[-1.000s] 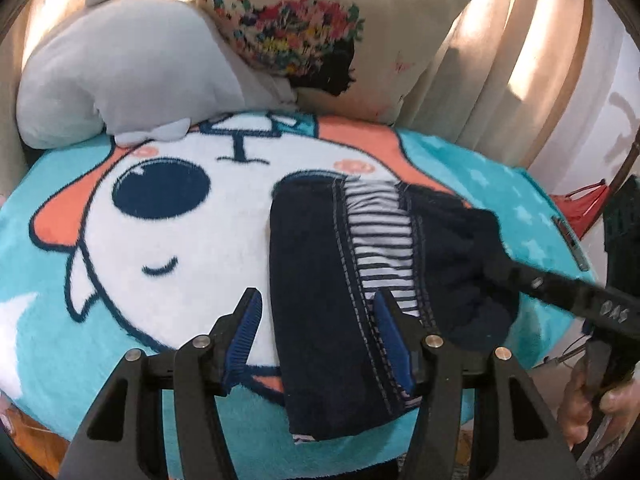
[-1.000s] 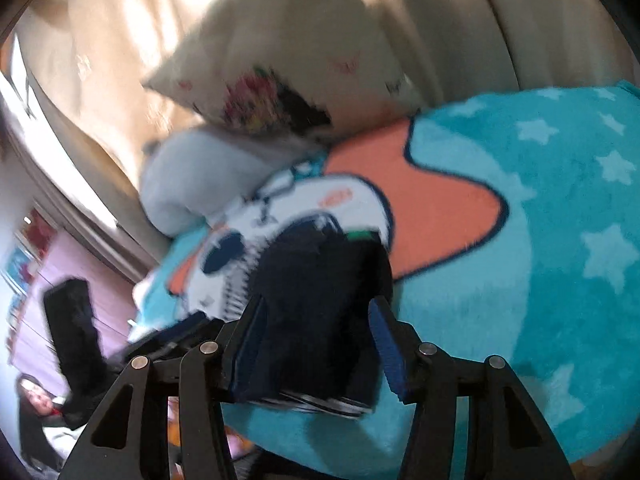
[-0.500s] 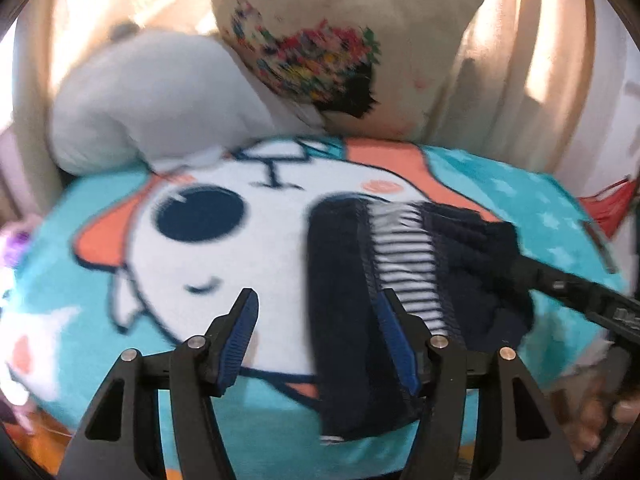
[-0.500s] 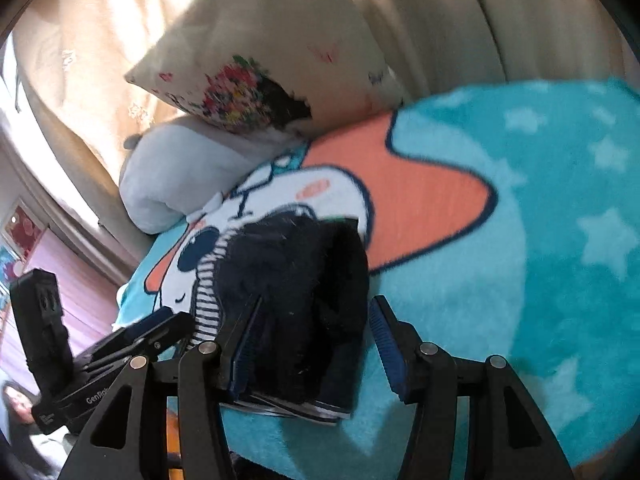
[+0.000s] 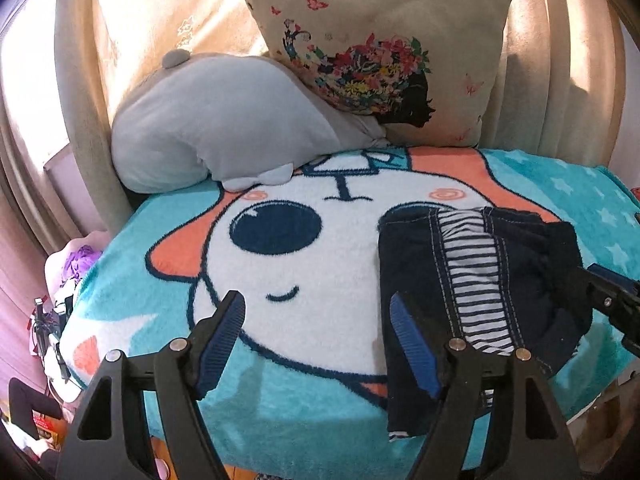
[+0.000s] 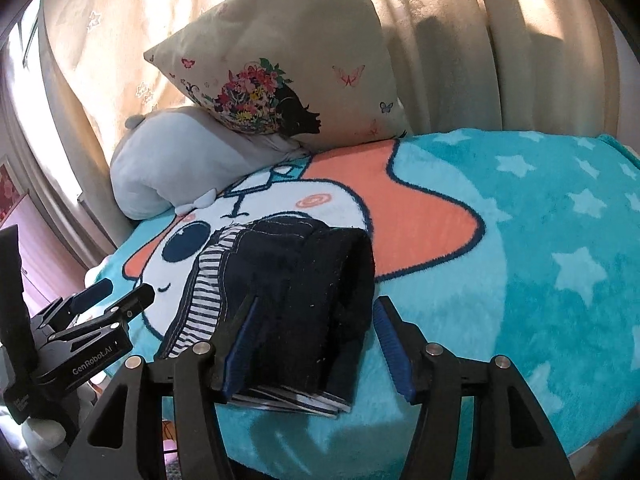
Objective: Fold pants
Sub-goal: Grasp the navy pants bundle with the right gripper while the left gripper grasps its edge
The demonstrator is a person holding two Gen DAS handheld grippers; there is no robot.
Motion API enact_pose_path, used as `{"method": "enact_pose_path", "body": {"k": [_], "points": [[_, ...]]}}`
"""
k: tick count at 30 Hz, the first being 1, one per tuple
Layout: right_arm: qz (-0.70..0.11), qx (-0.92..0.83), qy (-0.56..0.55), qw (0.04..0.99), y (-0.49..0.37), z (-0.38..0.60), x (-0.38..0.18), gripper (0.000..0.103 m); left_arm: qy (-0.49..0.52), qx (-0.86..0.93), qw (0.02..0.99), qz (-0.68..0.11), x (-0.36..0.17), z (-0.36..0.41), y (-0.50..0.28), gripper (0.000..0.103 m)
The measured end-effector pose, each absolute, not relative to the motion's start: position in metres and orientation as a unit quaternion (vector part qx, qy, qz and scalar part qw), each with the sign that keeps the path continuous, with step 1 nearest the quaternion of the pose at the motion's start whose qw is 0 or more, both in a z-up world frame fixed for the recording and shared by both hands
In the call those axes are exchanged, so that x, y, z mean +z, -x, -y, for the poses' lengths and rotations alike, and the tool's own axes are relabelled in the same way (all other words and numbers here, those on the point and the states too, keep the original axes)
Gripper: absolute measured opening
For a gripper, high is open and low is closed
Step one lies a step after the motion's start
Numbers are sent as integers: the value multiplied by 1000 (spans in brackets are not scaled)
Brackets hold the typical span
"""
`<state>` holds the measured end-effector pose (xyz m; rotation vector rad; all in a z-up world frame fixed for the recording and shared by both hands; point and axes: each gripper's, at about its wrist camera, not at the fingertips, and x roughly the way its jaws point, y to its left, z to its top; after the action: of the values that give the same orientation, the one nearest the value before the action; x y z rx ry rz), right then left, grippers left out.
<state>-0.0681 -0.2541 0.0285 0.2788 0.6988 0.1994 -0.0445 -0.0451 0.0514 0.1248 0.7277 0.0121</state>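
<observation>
The dark navy pants (image 5: pixel 472 292) with a striped panel lie folded into a compact bundle on the cartoon-dog blanket (image 5: pixel 320 240), near its front right edge. My left gripper (image 5: pixel 316 328) is open and empty, its right finger just left of the bundle. My right gripper (image 6: pixel 312 332) is open over the pants (image 6: pixel 300 280), its left finger against the fabric's near end. The left gripper also shows in the right wrist view (image 6: pixel 116 296), and the right gripper's tip shows in the left wrist view (image 5: pixel 600 288) at the bundle's right side.
A floral cushion (image 5: pixel 384 48) and a grey plush pillow (image 5: pixel 224 128) lean against beige curtains (image 6: pixel 480 40) at the back. The blanket's front edge drops off just below the pants. Clutter (image 5: pixel 60 300) sits on the floor at the left.
My left gripper has drawn back and to the left, off the pants. The right view has steadied over the bundle. The pants have not moved.
</observation>
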Motion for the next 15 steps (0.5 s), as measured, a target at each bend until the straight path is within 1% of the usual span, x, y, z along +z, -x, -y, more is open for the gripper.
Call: {"method": "enact_pose_path", "body": {"k": [5,15], "points": [[-341,98,-127,926,69,251,29,65,-56,5,929,-366,47,42,42,74],[-346,98,-121,925,66,245,30,66,-48,4,928,-369,47,35,38,74]]}}
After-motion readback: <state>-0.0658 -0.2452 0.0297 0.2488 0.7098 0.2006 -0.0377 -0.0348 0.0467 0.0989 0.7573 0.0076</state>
